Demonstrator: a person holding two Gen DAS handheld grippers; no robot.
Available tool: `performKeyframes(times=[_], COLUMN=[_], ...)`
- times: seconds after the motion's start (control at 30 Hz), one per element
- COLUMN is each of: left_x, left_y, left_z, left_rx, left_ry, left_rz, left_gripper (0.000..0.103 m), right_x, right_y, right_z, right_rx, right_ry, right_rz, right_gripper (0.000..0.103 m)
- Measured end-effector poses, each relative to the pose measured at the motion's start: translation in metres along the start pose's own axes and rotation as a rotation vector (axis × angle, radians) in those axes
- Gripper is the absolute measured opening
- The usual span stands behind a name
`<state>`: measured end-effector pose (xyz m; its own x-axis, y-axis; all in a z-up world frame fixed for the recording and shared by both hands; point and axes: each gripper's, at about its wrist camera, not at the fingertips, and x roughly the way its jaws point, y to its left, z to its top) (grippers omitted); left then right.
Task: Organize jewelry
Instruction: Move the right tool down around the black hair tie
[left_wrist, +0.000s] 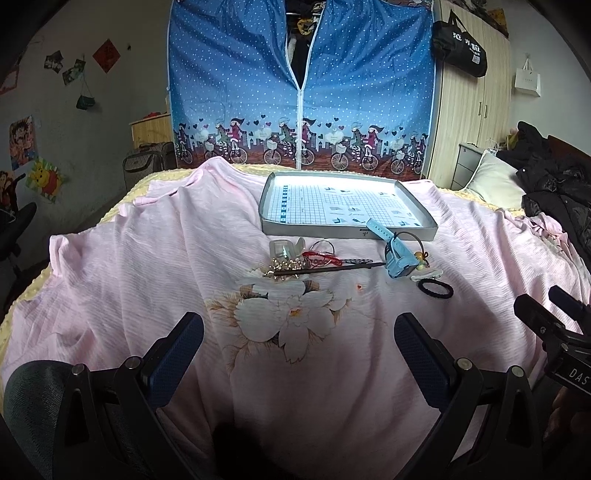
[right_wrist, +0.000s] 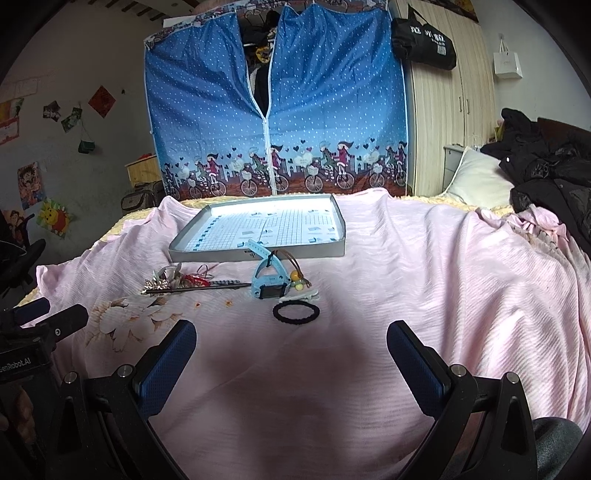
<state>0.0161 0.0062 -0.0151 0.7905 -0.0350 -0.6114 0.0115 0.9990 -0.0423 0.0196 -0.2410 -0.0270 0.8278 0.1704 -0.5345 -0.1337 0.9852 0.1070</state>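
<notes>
Nothing has been sorted yet, as far as these views show: the shallow grey cardboard tray with a printed grid lining (left_wrist: 347, 201) lies on the pink floral bedsheet (left_wrist: 147, 277) with no jewelry visible inside it, and every piece sits loose on the bed just in front of its near wall. A light-blue plastic wristwatch (right_wrist: 267, 280) stands on edge there, its strap leaning against the tray wall, with a thin brown cord carrying small coloured beads (right_wrist: 297, 282) just beside it. Nearer the cameras lies a black elastic hair tie (right_wrist: 296, 312), apart from the rest. To the left is a tangled cluster: a long dark hair stick (left_wrist: 325, 268), a red cord bracelet (left_wrist: 321, 256), something gold and sparkly (left_wrist: 282, 266), and a clear plastic piece (left_wrist: 282, 249); which strands cross which cannot be told. The left hand-held gripper (left_wrist: 299, 350) hovers low over the sheet with its blue-padded fingers spread wide and empty, and the right hand-held gripper (right_wrist: 291, 354) is likewise wide apart, holding nothing. By my reading the whole job remains, each piece still to be lifted into the tray.
</notes>
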Motion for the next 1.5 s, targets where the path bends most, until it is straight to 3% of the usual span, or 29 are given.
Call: performKeyframes(times=[0.4, 0.53, 0.77, 0.9, 1.03, 1.1, 1.17, 1.23, 1.3, 1.37, 1.5], left_x=[0.031, 0.045, 0.079, 0.113, 0.137, 0.146, 0.157, 0.169, 0.178, 0.185, 0.195], left_y=[0.021, 0.016, 0.002, -0.006, -0.016, -0.021, -0.022, -0.021, -0.019, -0.018, -0.021], left_z=[0.017, 0.033, 0.071, 0.083, 0.09, 0.089, 0.086, 0.081, 0.077, 0.076, 0.079], left_rx=[-0.12, -0.052, 0.122, 0.193, 0.271, 0.315, 0.339, 0.341, 0.348, 0.362, 0.37], left_ry=[0.242, 0.295, 0.296, 0.324, 0.324, 0.32, 0.338, 0.377, 0.407, 0.416, 0.428], left_rz=[-0.121, -0.144, -0.178, -0.285, -0.388, -0.403, -0.416, -0.429, -0.429, -0.428, -0.436], left_gripper=[0.101, 0.101, 0.101, 0.1, 0.092, 0.091, 0.077, 0.07, 0.07, 0.067, 0.062], right_x=[0.035, 0.049, 0.1, 0.121, 0.133, 0.138, 0.14, 0.144, 0.149, 0.155, 0.169], right_y=[-0.04, -0.042, -0.041, -0.039, -0.042, -0.043, -0.042, -0.039, -0.036, -0.032, -0.025], right_z=[0.012, 0.027, 0.046, 0.05, 0.048, 0.048, 0.048, 0.048, 0.048, 0.047, 0.045], right_rx=[0.215, 0.155, 0.017, -0.042, -0.035, -0.036, -0.036, -0.047, -0.066, -0.095, -0.136], right_ry=[0.262, 0.329, 0.478, 0.466, 0.459, 0.465, 0.466, 0.465, 0.466, 0.466, 0.475], right_rz=[0.134, 0.157, 0.163, 0.188, 0.218, 0.222, 0.23, 0.234, 0.234, 0.229, 0.225], right_gripper=[0.103, 0.103, 0.103, 0.103, 0.103, 0.101, 0.096, 0.092, 0.088, 0.076, 0.069])
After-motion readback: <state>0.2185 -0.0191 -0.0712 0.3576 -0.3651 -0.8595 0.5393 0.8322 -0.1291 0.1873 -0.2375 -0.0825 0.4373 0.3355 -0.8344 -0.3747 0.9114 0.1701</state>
